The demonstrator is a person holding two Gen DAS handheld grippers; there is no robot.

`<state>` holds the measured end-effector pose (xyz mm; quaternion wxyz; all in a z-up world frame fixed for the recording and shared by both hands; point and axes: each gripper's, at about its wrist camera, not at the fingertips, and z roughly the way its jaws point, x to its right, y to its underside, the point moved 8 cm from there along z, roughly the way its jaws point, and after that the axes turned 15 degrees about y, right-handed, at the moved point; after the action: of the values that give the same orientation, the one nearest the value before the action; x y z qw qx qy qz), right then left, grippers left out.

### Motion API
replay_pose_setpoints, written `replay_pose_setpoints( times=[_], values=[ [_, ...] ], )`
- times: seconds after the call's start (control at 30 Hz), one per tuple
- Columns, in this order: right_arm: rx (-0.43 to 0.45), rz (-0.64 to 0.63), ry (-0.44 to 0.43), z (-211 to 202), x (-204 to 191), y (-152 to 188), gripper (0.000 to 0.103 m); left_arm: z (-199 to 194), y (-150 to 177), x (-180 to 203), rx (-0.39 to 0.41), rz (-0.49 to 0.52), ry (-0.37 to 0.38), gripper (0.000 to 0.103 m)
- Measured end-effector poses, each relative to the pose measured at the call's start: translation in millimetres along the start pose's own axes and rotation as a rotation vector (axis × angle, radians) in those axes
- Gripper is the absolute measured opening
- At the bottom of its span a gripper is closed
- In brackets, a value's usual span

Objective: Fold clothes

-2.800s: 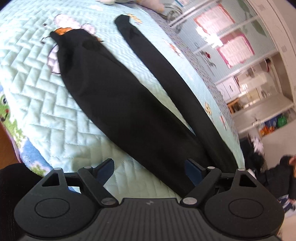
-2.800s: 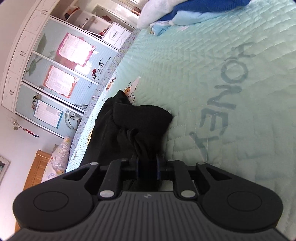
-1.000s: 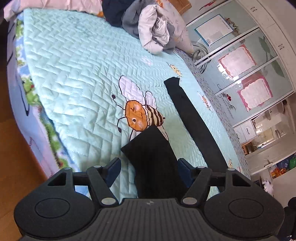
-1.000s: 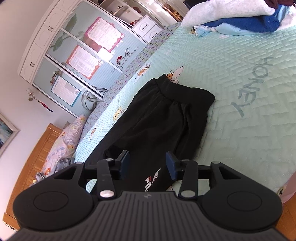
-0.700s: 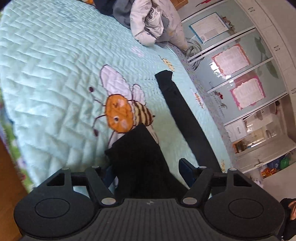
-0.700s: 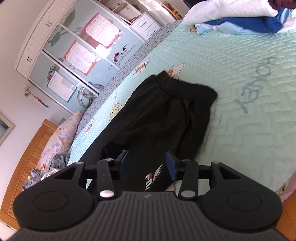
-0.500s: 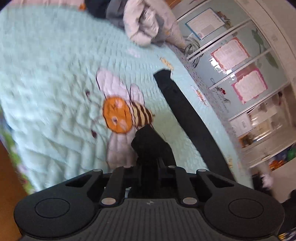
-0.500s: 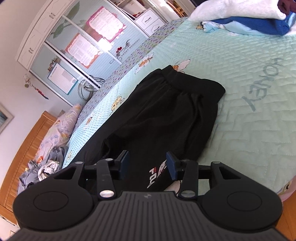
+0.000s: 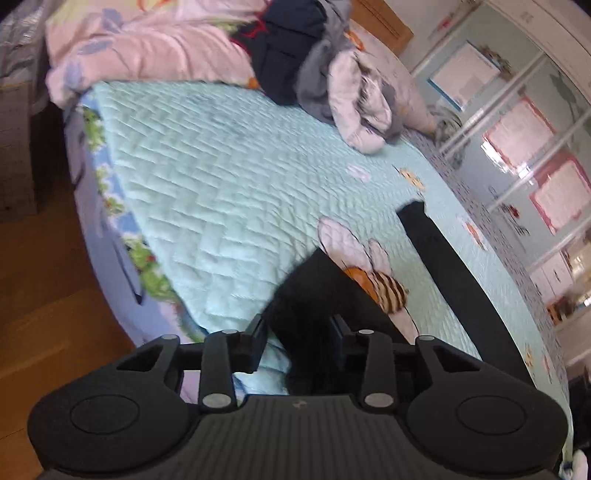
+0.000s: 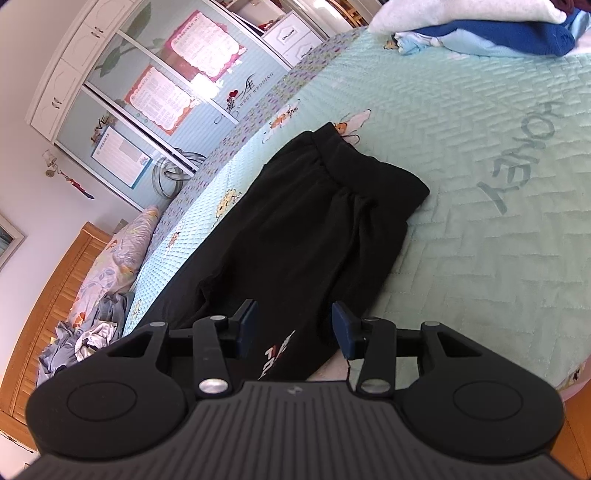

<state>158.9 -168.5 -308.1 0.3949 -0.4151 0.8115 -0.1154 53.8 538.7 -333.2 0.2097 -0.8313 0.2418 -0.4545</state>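
Black trousers lie across the pale green quilted bedspread, waistband towards the far side in the right wrist view. In the left wrist view the near leg's cuff lies over the bee print, between the fingers of my left gripper. Its jaws are opening and the pads do not clearly press the cloth. The other leg stretches away to the right. My right gripper hovers open over the thigh, just above the red and white logo, gripping nothing.
A heap of unfolded clothes and a pink duvet lie at the head of the bed. A folded blue and white stack sits at the far corner. Wooden floor borders the bed's edge. A wardrobe stands beyond.
My left gripper shut on the leg cuff half a second ago and has since parted its jaws; the cuff now covers part of the bee. The right gripper has barely moved.
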Motion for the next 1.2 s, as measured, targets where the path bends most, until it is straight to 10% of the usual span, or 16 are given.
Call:
replay_pose_setpoints(
  times=[0.13, 0.3, 0.47, 0.97, 1.07, 1.2],
  values=[
    [-0.002, 0.006, -0.012, 3.8, 0.2, -2.7, 0.048, -25.4, -23.6, 6.5, 0.123, -0.002, -0.055, 0.04],
    [-0.024, 0.016, -0.071, 11.7, -5.5, 3.9, 0.052, -9.7, -33.5, 73.9, 0.067, 0.023, 0.176, 0.069],
    [-0.062, 0.017, -0.101, 24.1, -16.8, 15.6, 0.056, 59.2, -35.3, 135.6, -0.031, 0.028, 0.31, 0.073],
    [-0.061, -0.056, -0.035, 50.6, -38.4, 7.7, 0.058, 293.9, -55.8, 125.9, -0.087, -0.071, 0.092, 0.081],
    [-0.069, -0.072, -0.037, 57.8, -44.8, 6.4, 0.058, 310.4, -58.5, 136.5, -0.059, -0.032, 0.116, 0.096],
    [-0.083, -0.074, -0.027, 66.3, -45.0, 5.8, 0.06, 333.9, -56.9, 159.4, -0.119, 0.102, 0.105, 0.087]
  ],
)
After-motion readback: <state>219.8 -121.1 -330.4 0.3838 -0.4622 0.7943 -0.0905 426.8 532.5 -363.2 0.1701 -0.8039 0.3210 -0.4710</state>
